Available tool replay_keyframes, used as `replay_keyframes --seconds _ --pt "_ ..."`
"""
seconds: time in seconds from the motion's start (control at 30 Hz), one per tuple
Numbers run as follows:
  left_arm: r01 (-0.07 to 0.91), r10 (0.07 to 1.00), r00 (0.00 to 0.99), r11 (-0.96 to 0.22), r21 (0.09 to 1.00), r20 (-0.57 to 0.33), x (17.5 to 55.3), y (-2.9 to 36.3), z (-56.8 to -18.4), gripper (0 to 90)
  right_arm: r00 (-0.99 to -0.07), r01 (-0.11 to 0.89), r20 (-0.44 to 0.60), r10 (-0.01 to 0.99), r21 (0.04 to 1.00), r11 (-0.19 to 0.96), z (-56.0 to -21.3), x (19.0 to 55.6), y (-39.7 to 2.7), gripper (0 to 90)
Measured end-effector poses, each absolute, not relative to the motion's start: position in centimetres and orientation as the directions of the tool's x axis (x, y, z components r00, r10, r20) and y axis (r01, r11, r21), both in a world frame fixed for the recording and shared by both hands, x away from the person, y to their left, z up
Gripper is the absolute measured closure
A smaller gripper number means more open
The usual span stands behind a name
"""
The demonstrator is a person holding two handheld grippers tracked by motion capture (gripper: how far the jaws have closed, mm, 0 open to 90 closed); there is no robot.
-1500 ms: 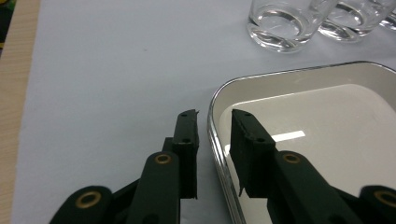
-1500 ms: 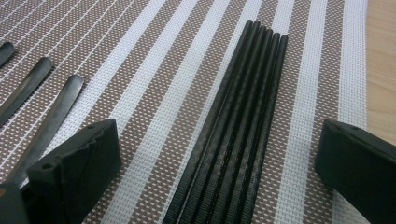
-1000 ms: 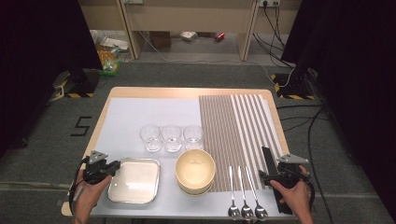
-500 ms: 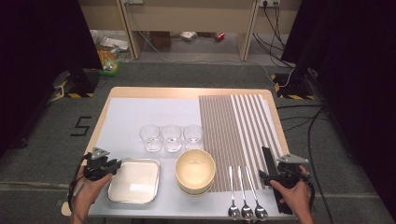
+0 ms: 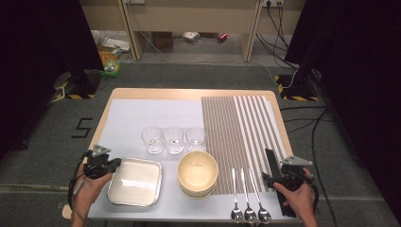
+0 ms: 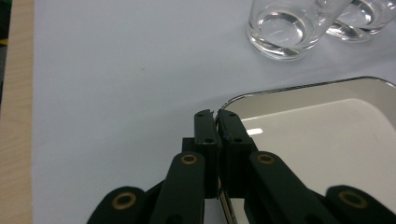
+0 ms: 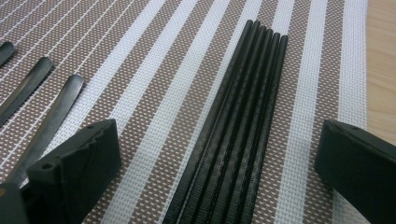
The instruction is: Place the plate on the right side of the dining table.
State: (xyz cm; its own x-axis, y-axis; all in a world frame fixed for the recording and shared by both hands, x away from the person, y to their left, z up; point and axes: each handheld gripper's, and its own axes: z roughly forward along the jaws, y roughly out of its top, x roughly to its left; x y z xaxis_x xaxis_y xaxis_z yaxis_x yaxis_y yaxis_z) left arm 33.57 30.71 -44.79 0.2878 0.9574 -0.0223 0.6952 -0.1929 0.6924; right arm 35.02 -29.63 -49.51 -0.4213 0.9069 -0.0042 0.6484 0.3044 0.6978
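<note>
Two grippers work at the table (image 5: pixel 142 113). Left gripper (image 6: pixel 217 122) has its fingers clamped on the near-left rim of the square metal tray (image 5: pixel 135 182), which sits flat beside the bowls (image 5: pixel 197 172); the fingers have just been closing. Nothing lifted yet. Right gripper (image 7: pixel 219 158) hangs wide open, straddling the black chopsticks (image 7: pixel 236 126), not gripping. Spoons (image 5: pixel 247 196) untouched.

Black two-jaw grippers (image 5: pixel 109 164), brass-coloured pivot screws, grey three-cornered top plates, trailing black cables.
</note>
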Motion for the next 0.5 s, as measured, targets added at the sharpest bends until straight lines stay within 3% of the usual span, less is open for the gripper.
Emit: replay_keyframes --seconds 0.5 --pt "0.704 0.963 0.257 -0.132 0.698 -0.077 33.3 31.8 -45.6 85.8 -0.421 0.648 -0.005 0.907 0.698 0.304 -49.5 35.0 -29.6 0.8"
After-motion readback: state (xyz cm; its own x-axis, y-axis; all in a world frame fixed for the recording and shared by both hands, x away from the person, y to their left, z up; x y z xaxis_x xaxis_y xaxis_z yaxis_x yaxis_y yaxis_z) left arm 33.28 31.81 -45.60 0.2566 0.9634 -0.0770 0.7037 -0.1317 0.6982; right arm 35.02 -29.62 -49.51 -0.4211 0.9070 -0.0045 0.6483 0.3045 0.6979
